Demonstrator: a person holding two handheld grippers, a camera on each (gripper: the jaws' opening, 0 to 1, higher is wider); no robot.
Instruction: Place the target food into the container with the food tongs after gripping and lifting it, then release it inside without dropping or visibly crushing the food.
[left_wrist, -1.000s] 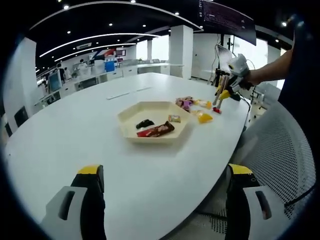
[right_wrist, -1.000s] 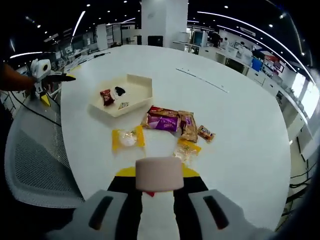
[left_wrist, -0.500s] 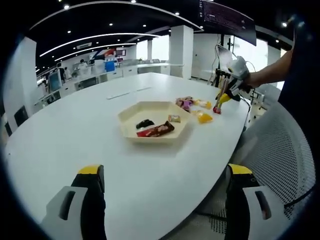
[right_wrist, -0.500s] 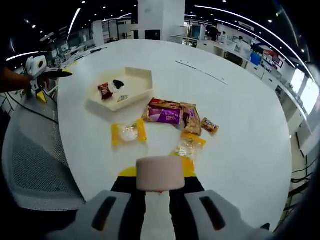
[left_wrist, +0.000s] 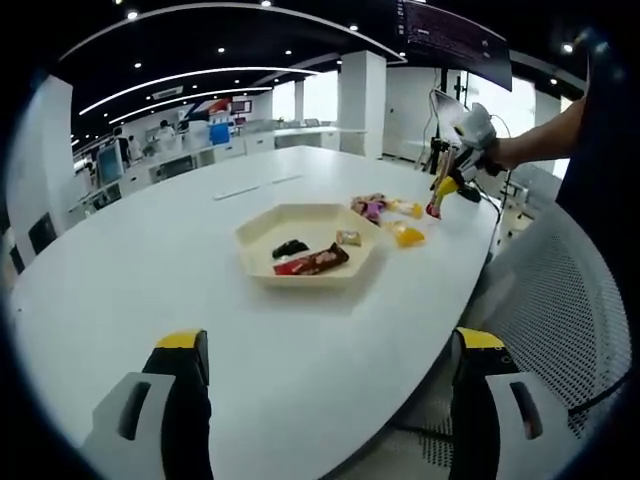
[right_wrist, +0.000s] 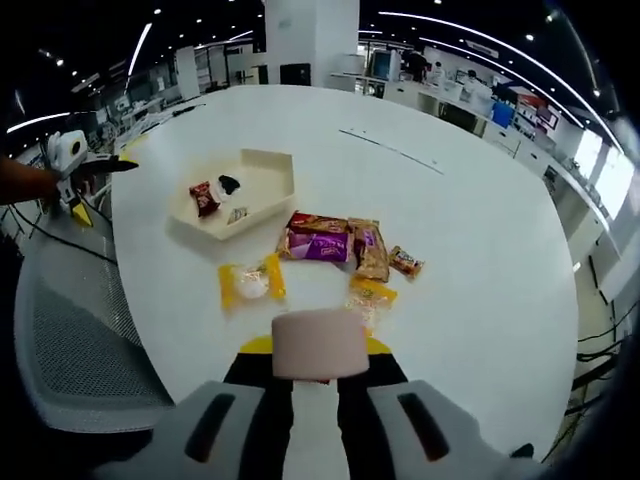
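- The white bench (right_wrist: 480, 200) carries everything near one curved edge, within reach of both hands.
- The cream container (right_wrist: 255, 190) lies just inward of that edge, already with some food in it.
- The loose snack packets (right_wrist: 330, 245) lie beside the container.
- The right gripper (right_wrist: 318, 395) hovers above the edge; its fingers are together on the tongs (right_wrist: 320, 345), whose tips seem empty.
- The left gripper (left_wrist: 325, 385) waits, fingers apart and empty.

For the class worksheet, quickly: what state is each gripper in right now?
Left gripper: jaws wide open, holding nothing.
Right gripper: jaws shut on the food tongs.
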